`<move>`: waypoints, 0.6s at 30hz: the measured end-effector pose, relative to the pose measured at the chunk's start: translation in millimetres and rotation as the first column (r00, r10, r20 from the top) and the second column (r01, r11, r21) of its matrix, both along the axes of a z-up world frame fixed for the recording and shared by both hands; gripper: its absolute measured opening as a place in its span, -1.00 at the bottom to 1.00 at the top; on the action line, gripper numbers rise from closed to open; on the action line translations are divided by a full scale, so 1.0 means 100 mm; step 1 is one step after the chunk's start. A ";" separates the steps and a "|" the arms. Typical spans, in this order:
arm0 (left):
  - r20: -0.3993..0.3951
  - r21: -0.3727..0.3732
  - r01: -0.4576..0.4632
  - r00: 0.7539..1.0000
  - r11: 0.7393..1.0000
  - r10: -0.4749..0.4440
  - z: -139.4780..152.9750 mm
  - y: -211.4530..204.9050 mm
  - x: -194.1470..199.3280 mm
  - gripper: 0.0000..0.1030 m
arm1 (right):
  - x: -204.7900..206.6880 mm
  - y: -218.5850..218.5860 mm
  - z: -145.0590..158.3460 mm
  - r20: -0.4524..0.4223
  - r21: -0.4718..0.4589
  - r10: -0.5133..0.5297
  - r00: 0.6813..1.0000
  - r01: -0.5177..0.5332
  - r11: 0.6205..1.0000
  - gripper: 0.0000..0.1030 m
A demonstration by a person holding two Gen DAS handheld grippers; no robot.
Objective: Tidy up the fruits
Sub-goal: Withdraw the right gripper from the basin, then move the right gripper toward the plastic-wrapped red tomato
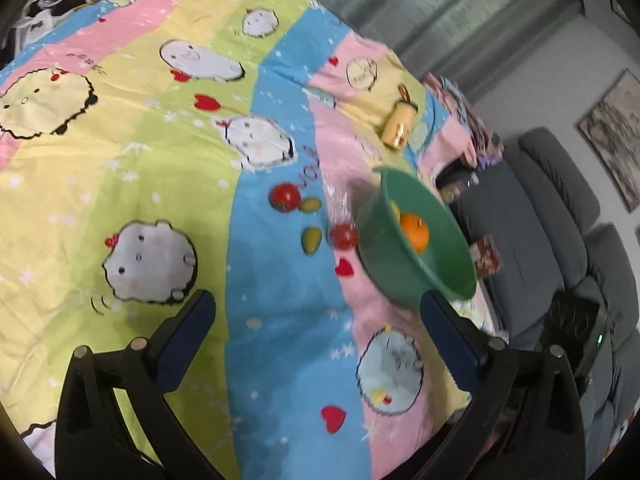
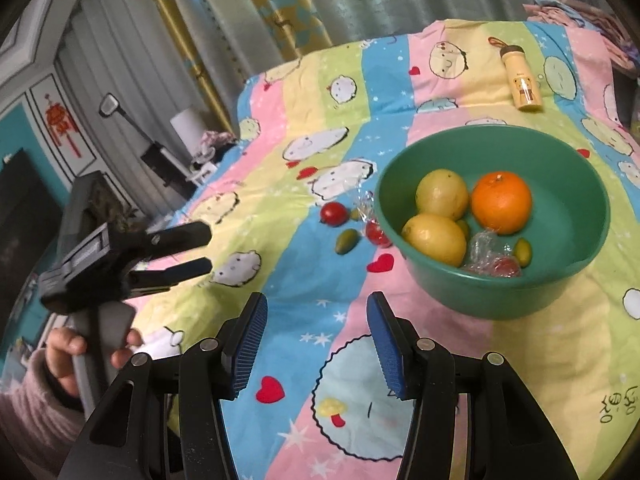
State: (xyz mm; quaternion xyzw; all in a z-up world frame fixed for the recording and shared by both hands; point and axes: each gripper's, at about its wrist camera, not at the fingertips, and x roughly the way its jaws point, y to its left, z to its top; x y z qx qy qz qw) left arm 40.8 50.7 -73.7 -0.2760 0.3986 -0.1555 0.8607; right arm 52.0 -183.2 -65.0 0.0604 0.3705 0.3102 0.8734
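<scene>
Left claw [image 2: 200,252] hovers over the sheet [image 2: 304,288] with jaws spread and nothing between them; right claw [image 2: 317,344] likewise gapes bare. Going rightward on the sheet: a tomato [image 2: 334,213], an olive [image 2: 346,241], a wrapped tomato [image 2: 378,233], then the bowl [image 2: 496,292] holding 2 lemons [image 2: 435,239], an orange [image 2: 501,202]

No legible text (sheet [image 2: 440,340] scribbles unreadable)
</scene>
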 end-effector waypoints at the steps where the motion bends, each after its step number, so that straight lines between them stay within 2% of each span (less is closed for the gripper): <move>1: -0.014 -0.011 0.016 1.000 1.000 -0.016 -0.03 0.00 0.00 0.99 | 0.01 0.03 -0.01 0.004 -0.004 -0.002 1.000 0.002 1.000 0.02; 5: -0.060 -0.076 0.018 0.998 0.997 -0.023 -0.14 0.09 0.00 0.99 | 0.11 0.16 -0.08 0.024 -0.049 -0.028 0.999 0.029 0.998 0.02; 12: -0.039 0.001 -0.001 0.999 1.000 0.001 -0.12 0.17 0.09 0.99 | 0.34 0.46 -0.20 0.044 -0.145 -0.043 0.998 0.049 0.988 0.02; 18: -0.043 -0.002 0.006 0.999 1.000 -0.006 -0.18 0.25 0.21 0.99 | 0.56 0.59 -0.37 0.023 -0.189 -0.055 0.998 0.058 0.980 0.02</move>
